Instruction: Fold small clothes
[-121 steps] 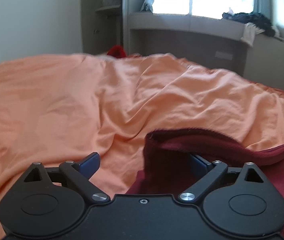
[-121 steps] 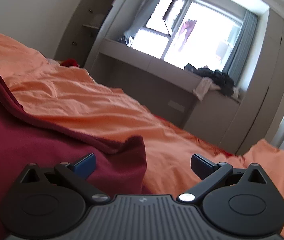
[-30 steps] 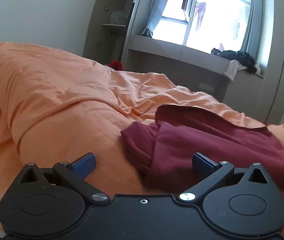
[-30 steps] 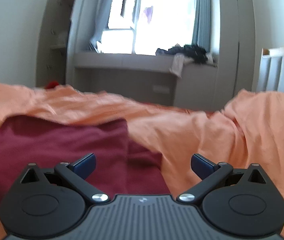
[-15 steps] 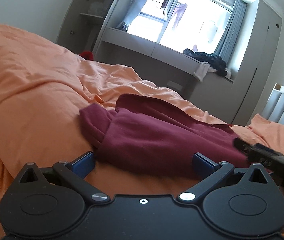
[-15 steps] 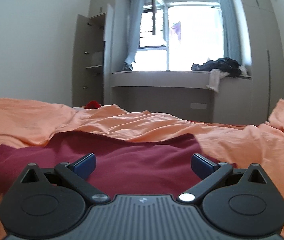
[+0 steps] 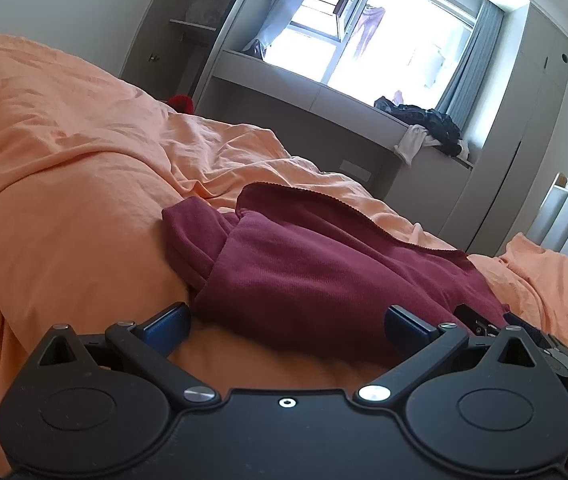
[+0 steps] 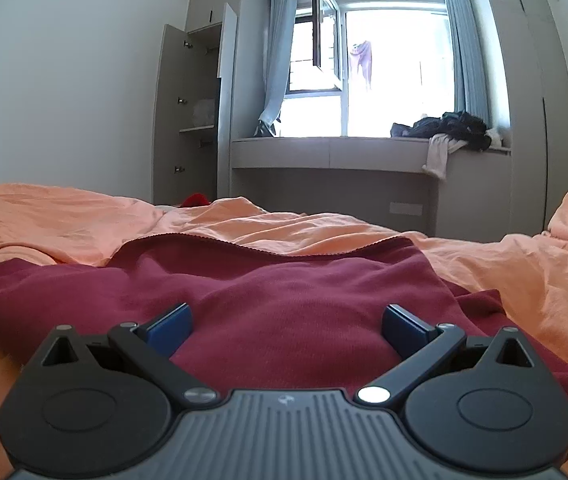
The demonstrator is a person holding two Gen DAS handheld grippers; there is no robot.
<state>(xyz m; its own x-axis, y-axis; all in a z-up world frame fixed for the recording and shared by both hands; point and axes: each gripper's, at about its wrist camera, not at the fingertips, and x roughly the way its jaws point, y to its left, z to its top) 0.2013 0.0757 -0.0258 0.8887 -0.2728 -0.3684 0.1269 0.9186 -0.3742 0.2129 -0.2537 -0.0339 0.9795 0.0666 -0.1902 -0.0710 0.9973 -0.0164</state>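
Left wrist view: left gripper (image 7: 286, 322) hangs low over the bed, blue fingers spread wide, nothing between them.
Duvet: orange duvet (image 7: 64, 168) bulges up on the left side.
Garment: maroon top (image 7: 324, 264) lies just ahead on the duvet, its sleeve (image 7: 192, 236) tucked under a folded-over panel, scalloped hem along the far edge.
Far right of that view: part of the other tool pokes in beside the cloth.
Right wrist view: right gripper (image 8: 286, 322) hovers over the top's near edge, fingers equally wide apart, holding nothing.
Beyond: window ledge (image 8: 332, 148) with dark clothes (image 8: 444, 126) piled on it.
Change: four seconds back both tools were down at the cloth's corners; now they have backed off and risen, and the top lies doubled over.
Meaning: I'd say one fold is laid and let go, and another fold likely remains.
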